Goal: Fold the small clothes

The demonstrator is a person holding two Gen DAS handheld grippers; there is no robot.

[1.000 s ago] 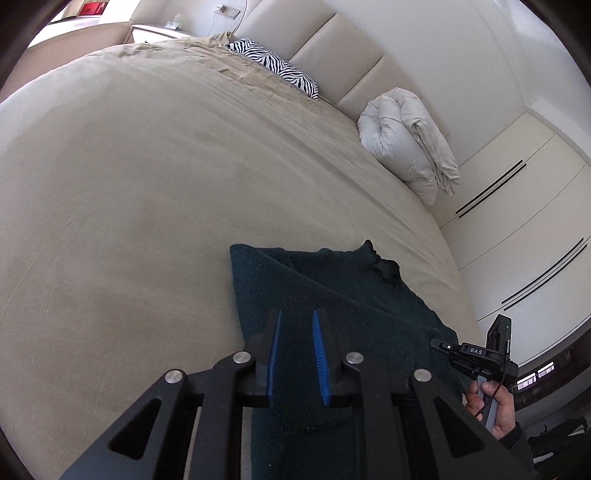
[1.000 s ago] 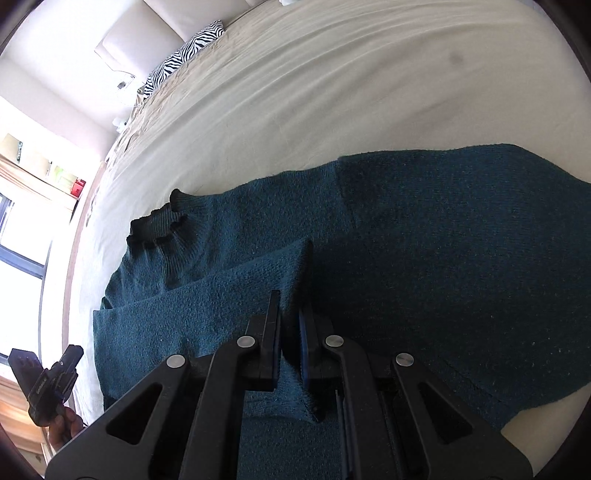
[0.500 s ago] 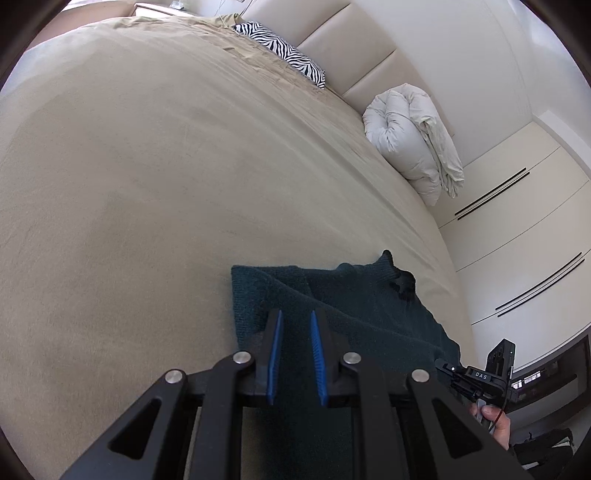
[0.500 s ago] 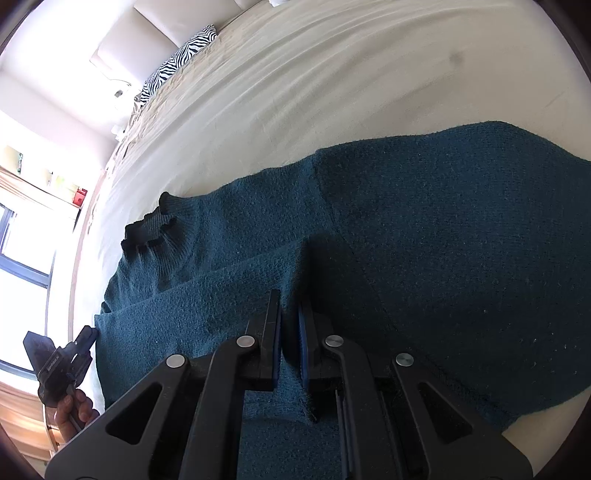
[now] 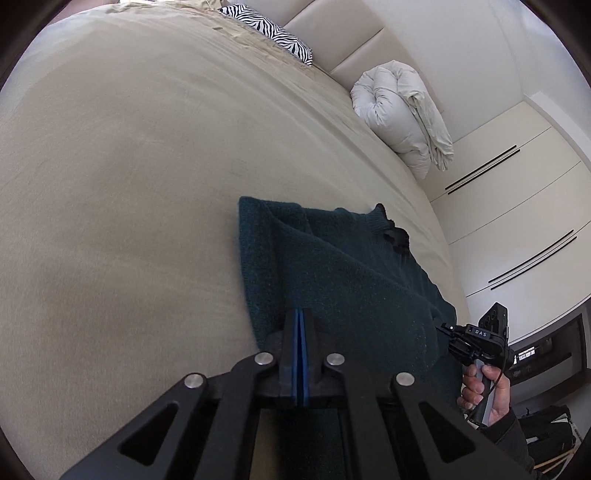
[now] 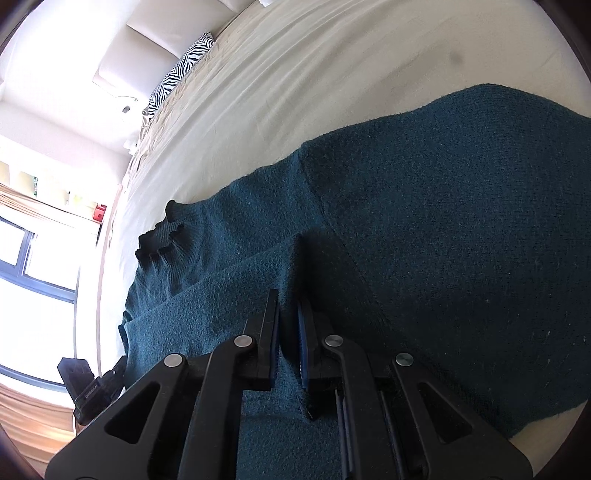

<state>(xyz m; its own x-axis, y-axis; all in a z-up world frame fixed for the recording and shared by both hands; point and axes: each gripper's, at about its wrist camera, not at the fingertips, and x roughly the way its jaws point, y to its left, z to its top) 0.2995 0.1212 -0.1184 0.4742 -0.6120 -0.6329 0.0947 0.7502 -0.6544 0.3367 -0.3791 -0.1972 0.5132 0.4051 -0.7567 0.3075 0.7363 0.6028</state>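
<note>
A dark teal sweater (image 6: 424,236) lies spread on a beige bed (image 5: 129,166). The left gripper (image 5: 300,325) has just pressed its jaws together above the knit. The right gripper (image 6: 288,314) pinches a raised fold of the sweater.

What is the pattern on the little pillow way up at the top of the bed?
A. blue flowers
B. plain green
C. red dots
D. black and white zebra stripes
D: the pillow by the padded headboard has black and white zebra stripes.
</note>
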